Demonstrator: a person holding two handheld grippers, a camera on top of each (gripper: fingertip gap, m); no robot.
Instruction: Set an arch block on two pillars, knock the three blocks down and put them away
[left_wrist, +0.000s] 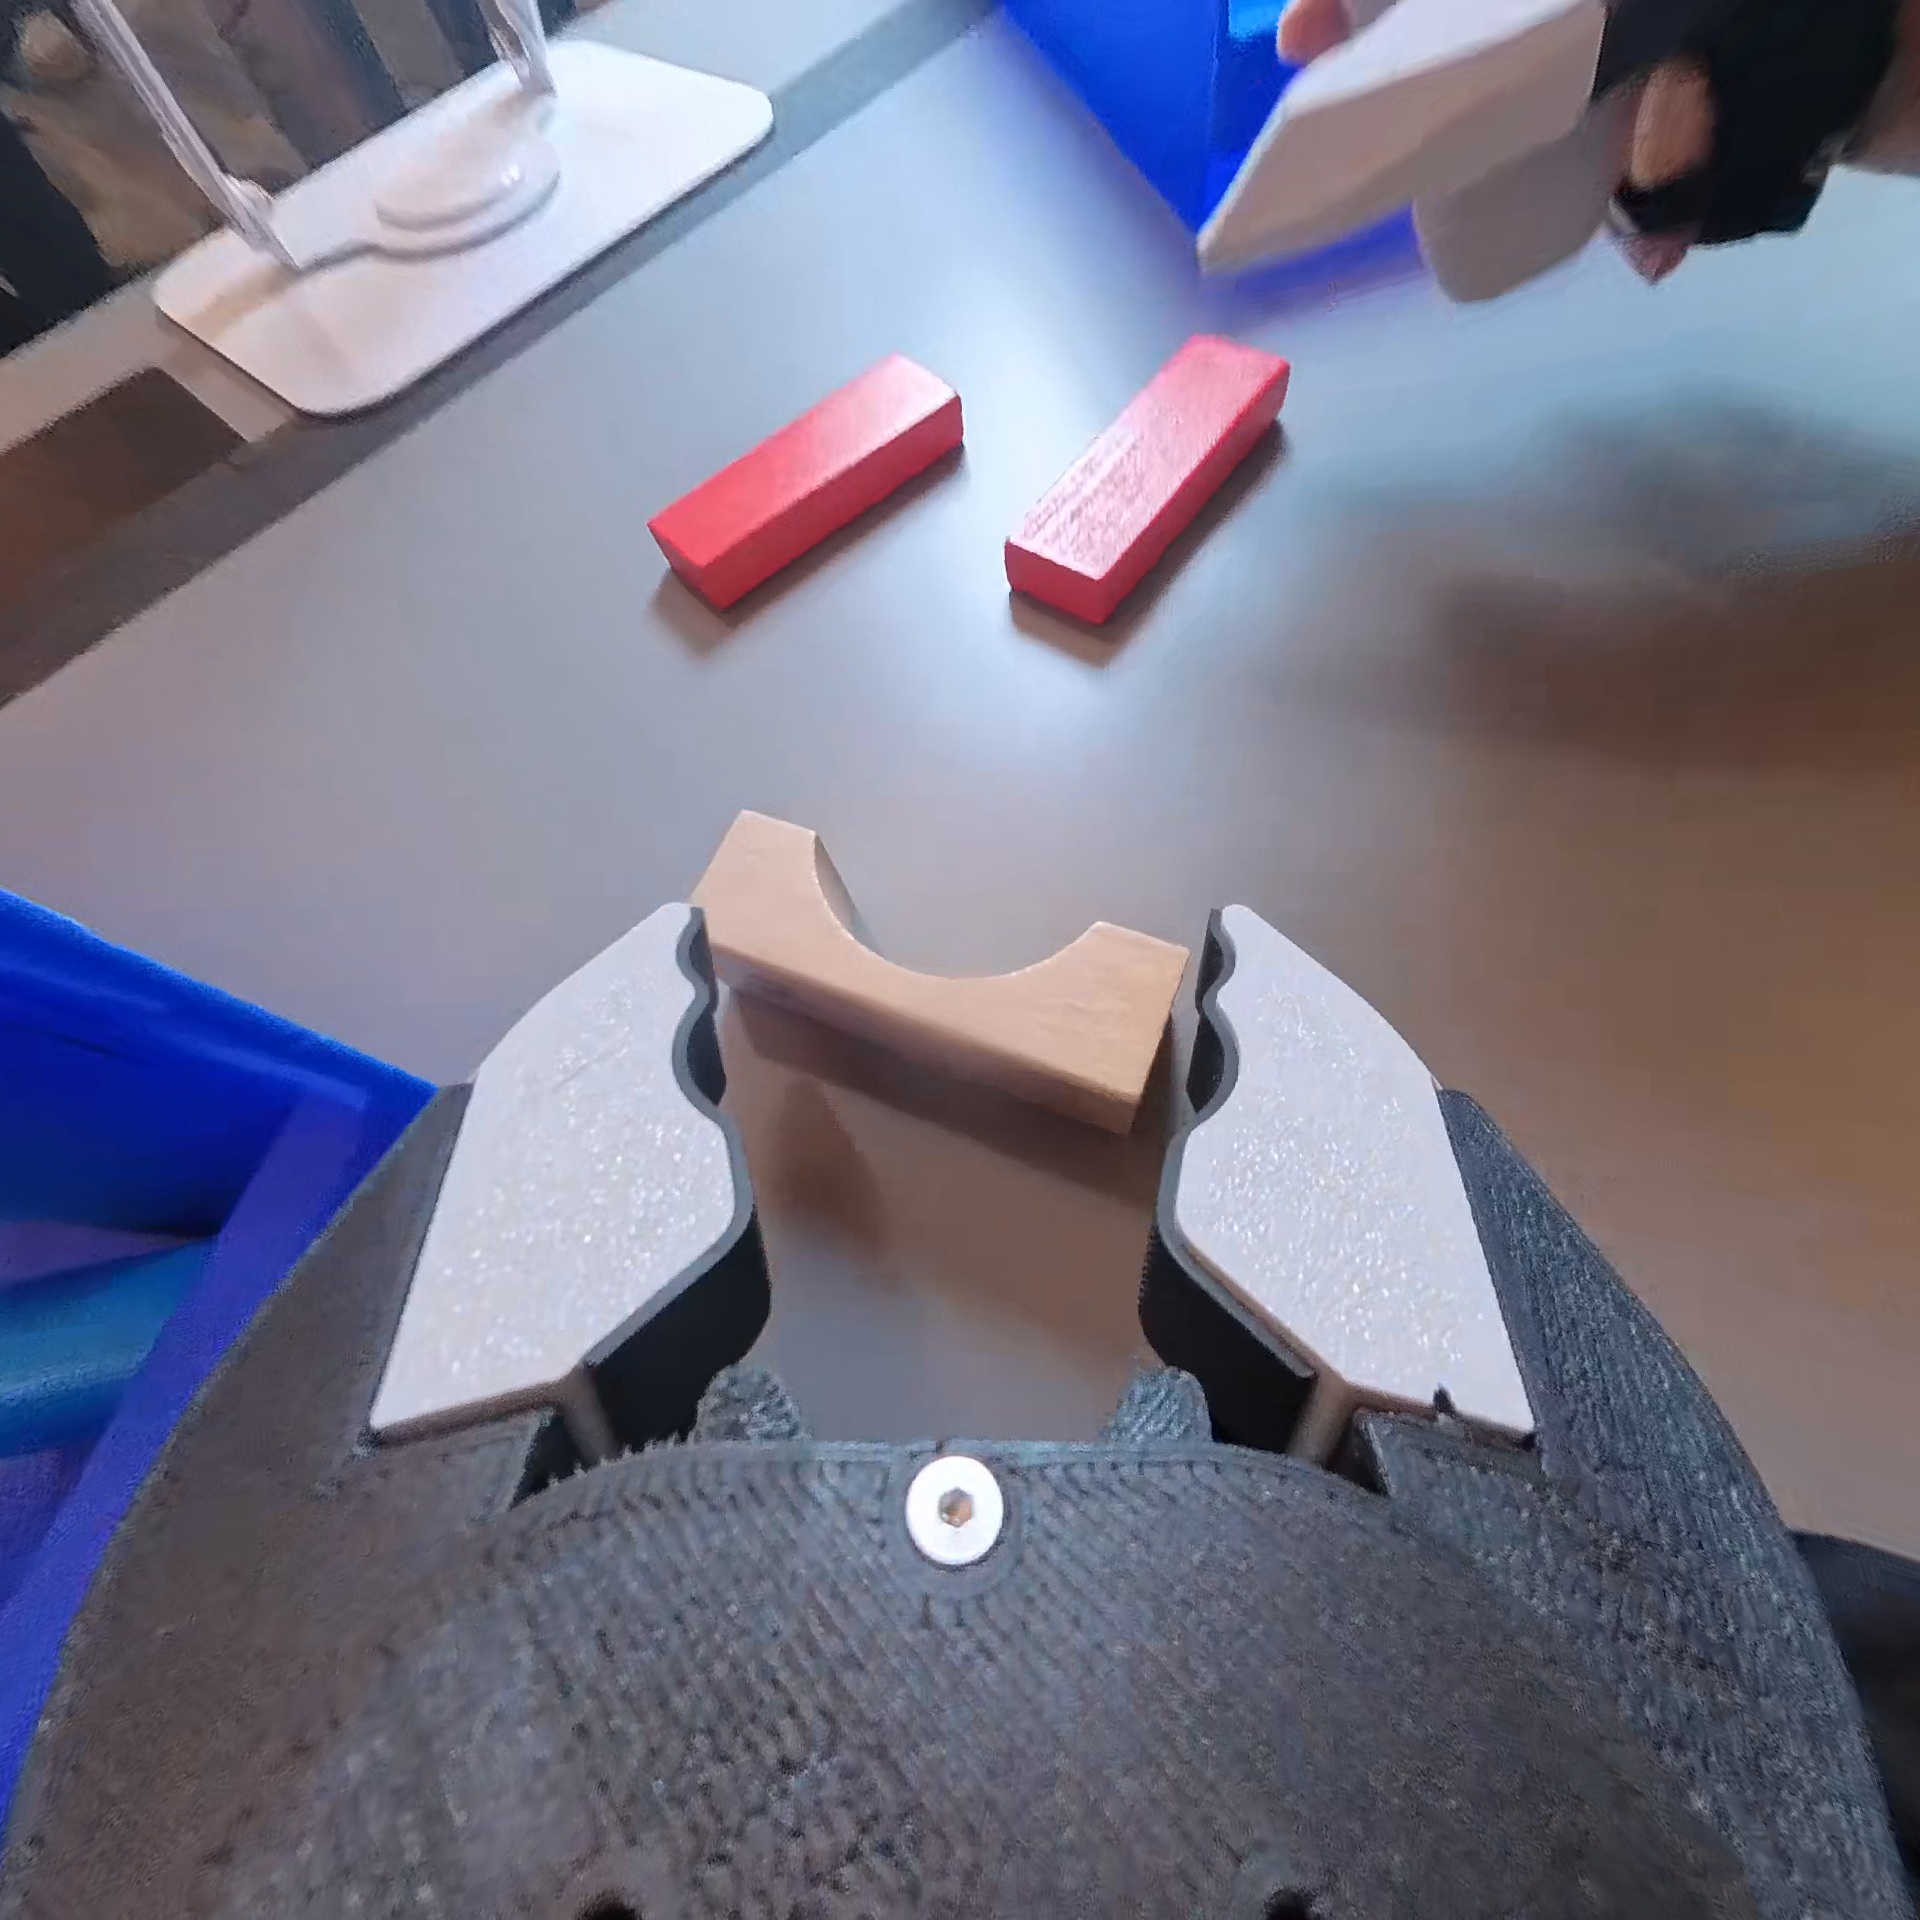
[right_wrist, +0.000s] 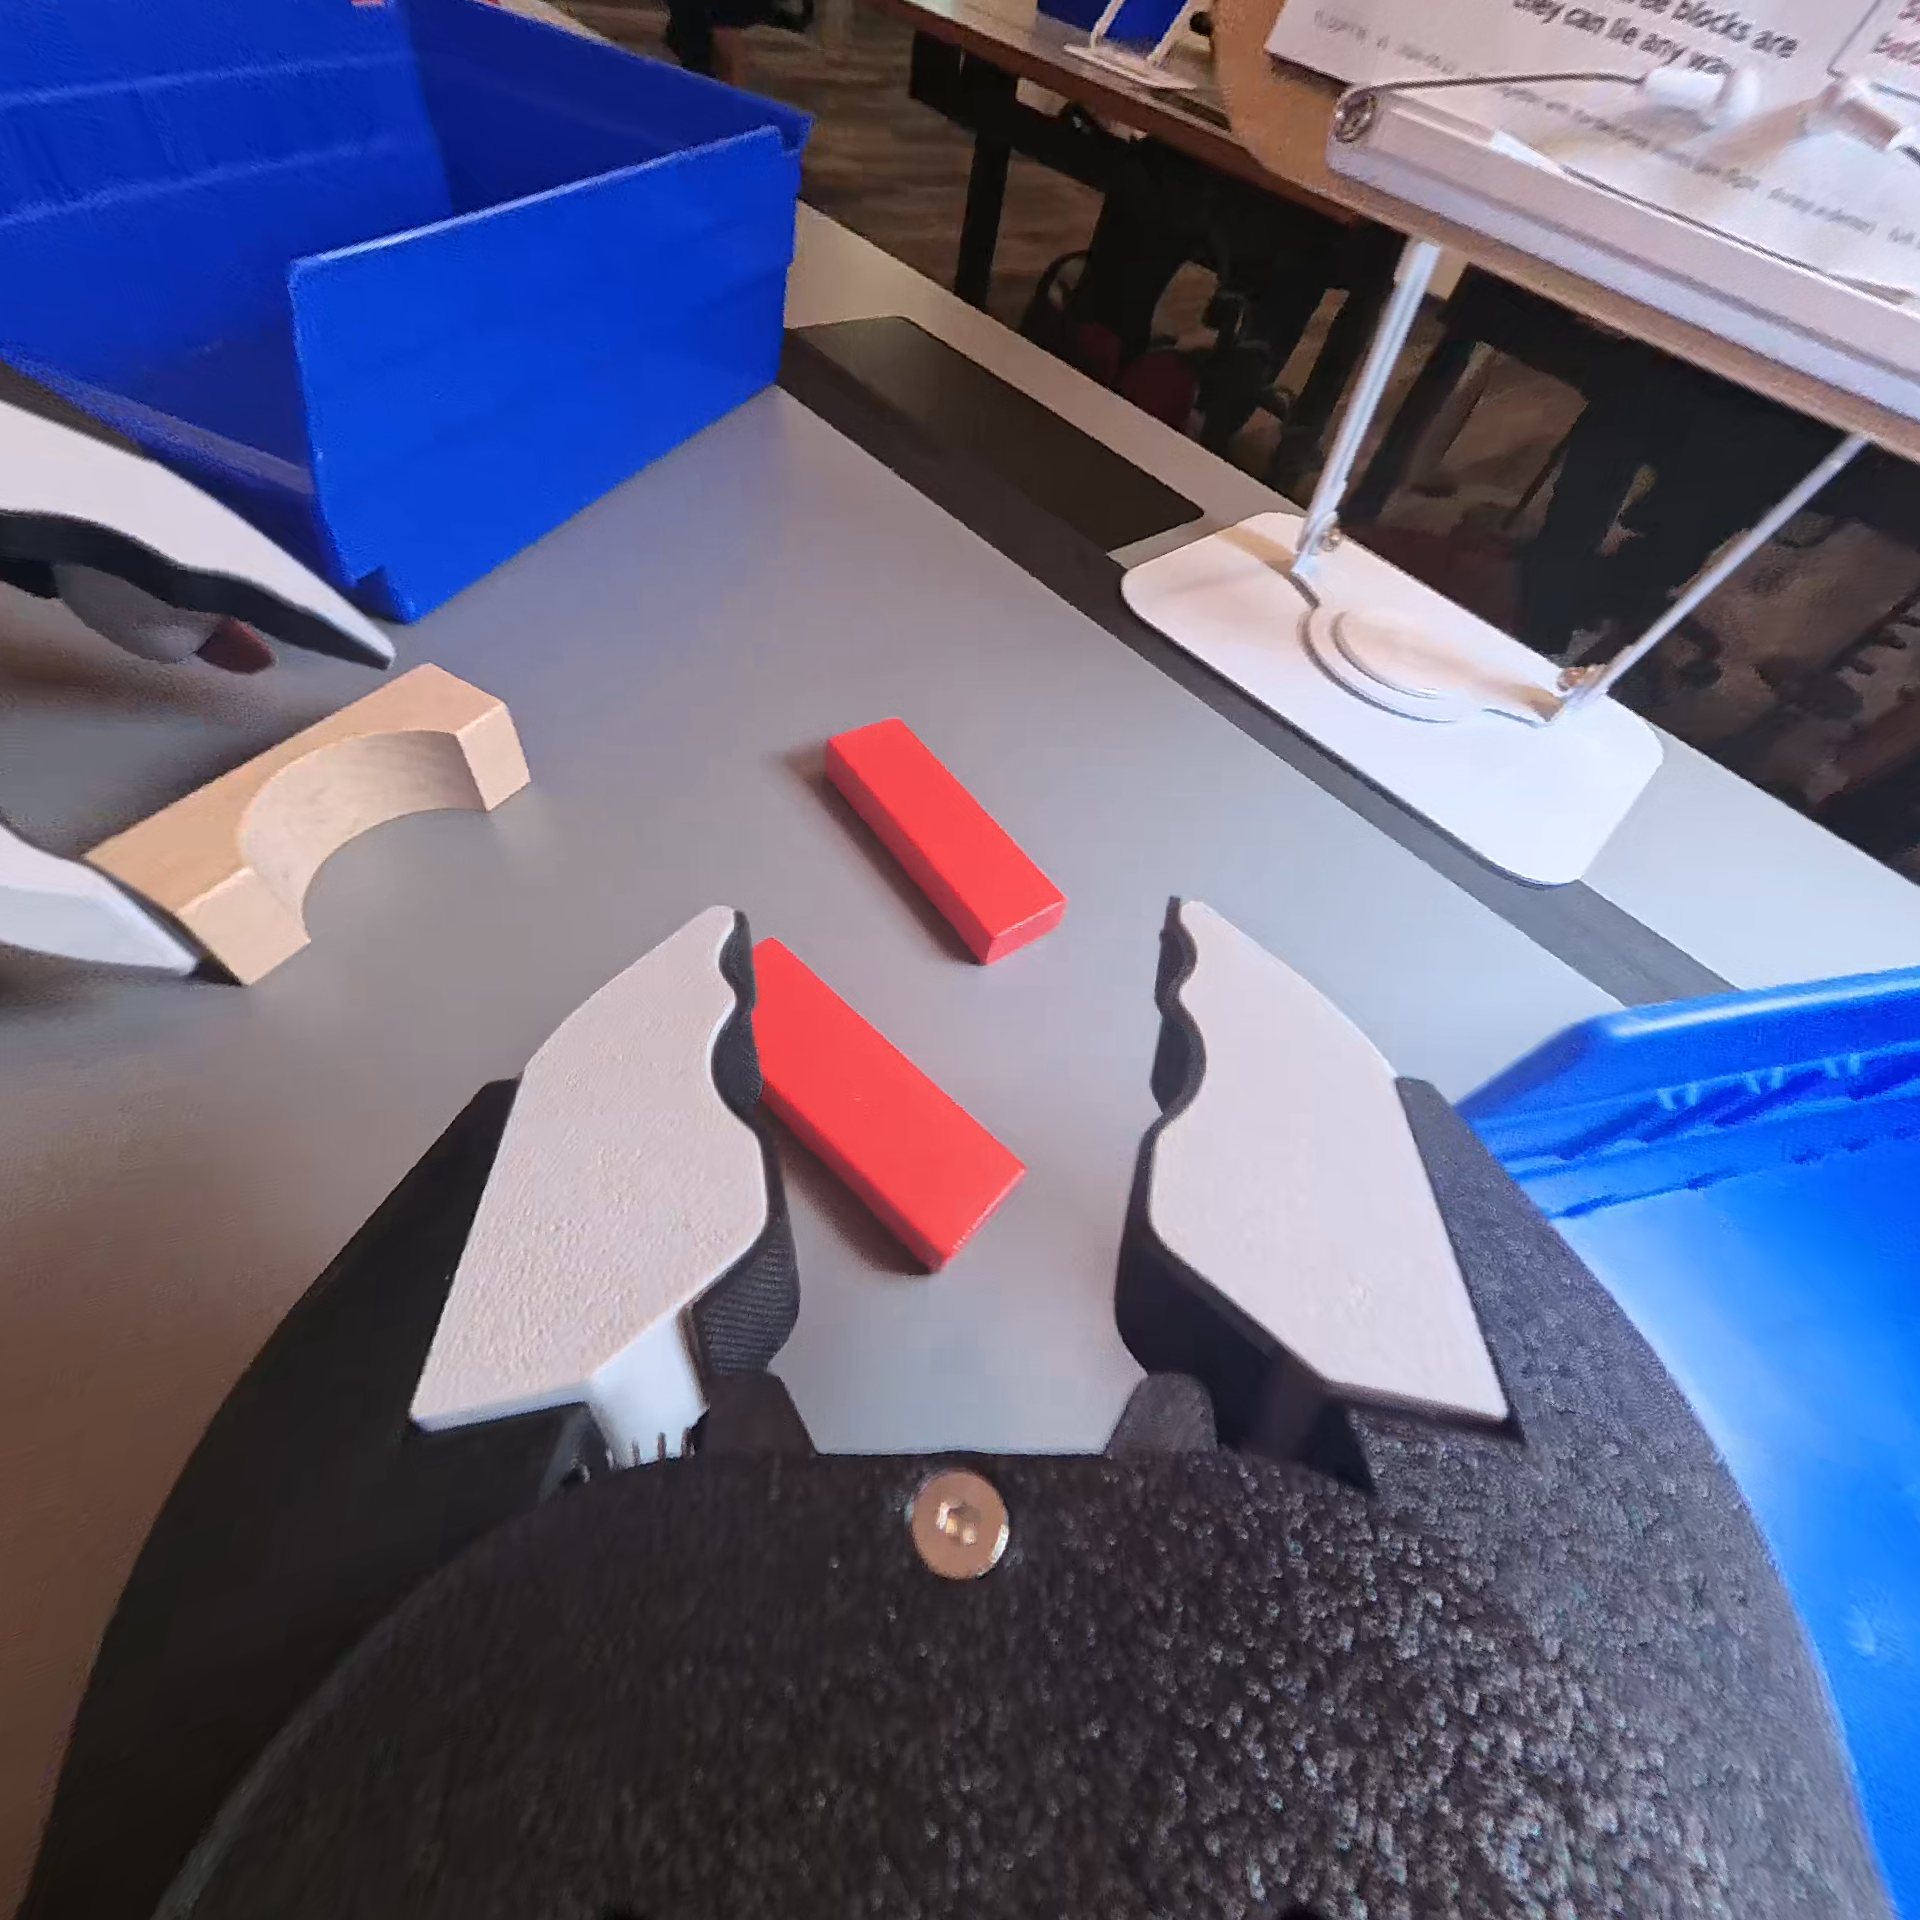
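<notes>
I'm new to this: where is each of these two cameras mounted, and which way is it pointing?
Left wrist view: sits on the left gripper, looking forward and down along its open fingers at the arch block lying between them; farther off, a gloved hand shows.
Right wrist view: sits on the right gripper, looking down over the nearer red block; its open fingers frame it.
Shared: both see the arch block, two red blocks lying flat, the grey table, a blue bin, and each other's gripper.
</notes>
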